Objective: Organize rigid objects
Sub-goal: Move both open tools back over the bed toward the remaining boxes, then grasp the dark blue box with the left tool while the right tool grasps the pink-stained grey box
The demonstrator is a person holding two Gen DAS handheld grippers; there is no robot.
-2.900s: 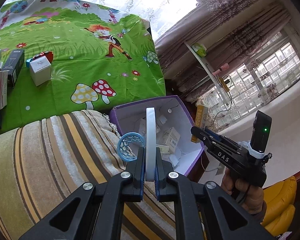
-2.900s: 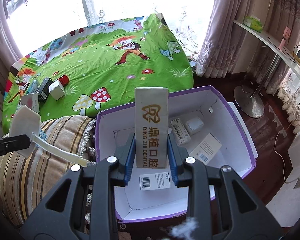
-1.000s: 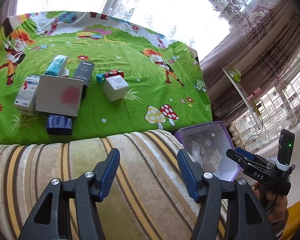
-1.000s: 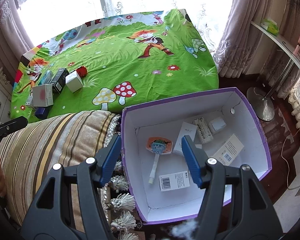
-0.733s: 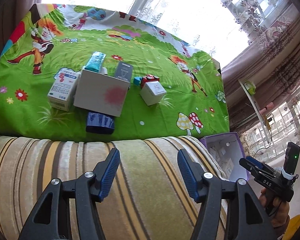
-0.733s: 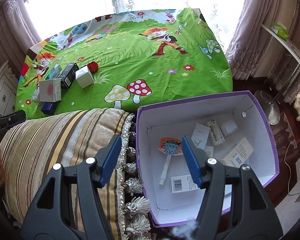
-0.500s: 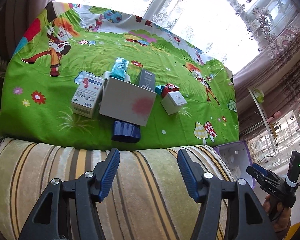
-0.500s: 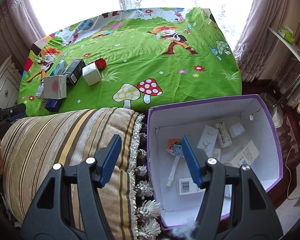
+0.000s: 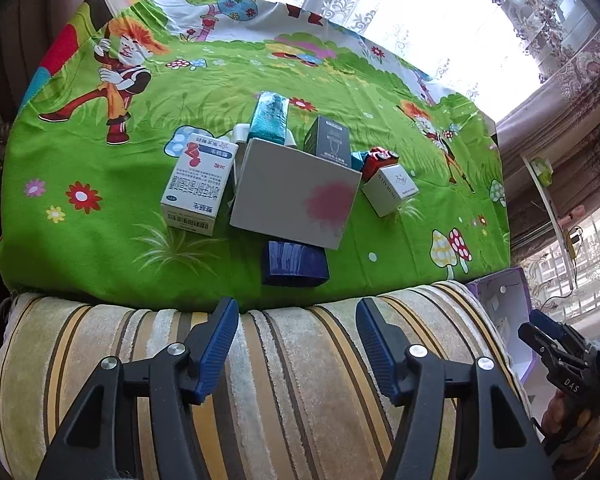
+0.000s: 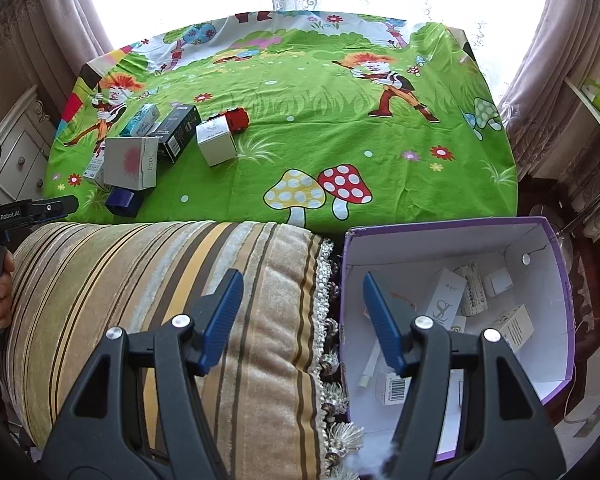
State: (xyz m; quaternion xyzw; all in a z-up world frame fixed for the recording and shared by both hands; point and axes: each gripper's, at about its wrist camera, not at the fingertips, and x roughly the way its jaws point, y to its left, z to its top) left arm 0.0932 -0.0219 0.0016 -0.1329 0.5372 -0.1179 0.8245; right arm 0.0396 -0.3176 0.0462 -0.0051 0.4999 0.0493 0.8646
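Left gripper (image 9: 296, 322): jaws stood apart with nothing between them, hanging over the striped cushion (image 9: 292, 360).
Right gripper (image 10: 302, 294): jaws likewise apart and empty, straddling the cushion's tasselled edge and the purple box's (image 10: 556, 248) near wall.
Cluster of boxes: lay on the green cartoon cloth (image 9: 100, 240) straight ahead of the left gripper, past the cushion.
Navy box (image 9: 294, 264): nearest the left gripper's fingertips, just beyond the cushion edge.
Grey box with pink blot (image 9: 296, 196): right behind the navy box, overlapping its top.
White medicine carton (image 9: 198, 184): just left of the grey box.
Teal pack (image 9: 270, 118) and black carton (image 9: 328, 140): farther back, behind the grey box.
Small white cube box (image 9: 390, 190): right of the grey box, a red toy car (image 9: 376, 160) touching its far side.
Purple box contents: several small white cartons (image 10: 446, 294) lay inside, ahead and right of the right gripper.
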